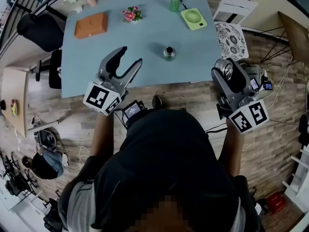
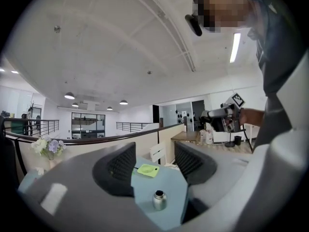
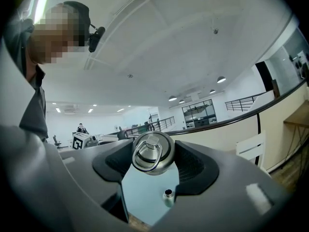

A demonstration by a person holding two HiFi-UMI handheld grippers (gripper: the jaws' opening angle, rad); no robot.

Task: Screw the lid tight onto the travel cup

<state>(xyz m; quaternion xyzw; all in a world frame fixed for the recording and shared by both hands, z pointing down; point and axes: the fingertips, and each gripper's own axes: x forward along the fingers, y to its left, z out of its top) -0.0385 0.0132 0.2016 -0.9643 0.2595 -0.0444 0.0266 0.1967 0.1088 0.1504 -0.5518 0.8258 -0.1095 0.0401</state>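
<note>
A small steel travel cup [image 1: 169,52] stands upright and uncapped on the light blue table [image 1: 135,57]; it also shows as a cup [image 2: 159,200] in the left gripper view and a cup [image 3: 167,196] in the right gripper view. My right gripper [image 1: 226,70] hovers off the table's right edge, shut on the round steel lid [image 3: 153,152] with its ring handle facing the camera. My left gripper [image 1: 129,58] hangs over the near table edge, left of the cup, open with nothing between its fingers.
At the table's far side lie an orange box [image 1: 91,25], a small flower bunch [image 1: 131,15], a green can [image 1: 175,3] and a green handheld fan [image 1: 193,19]. A white chair [image 1: 231,37] stands at the right, a black chair [image 1: 38,30] at the left.
</note>
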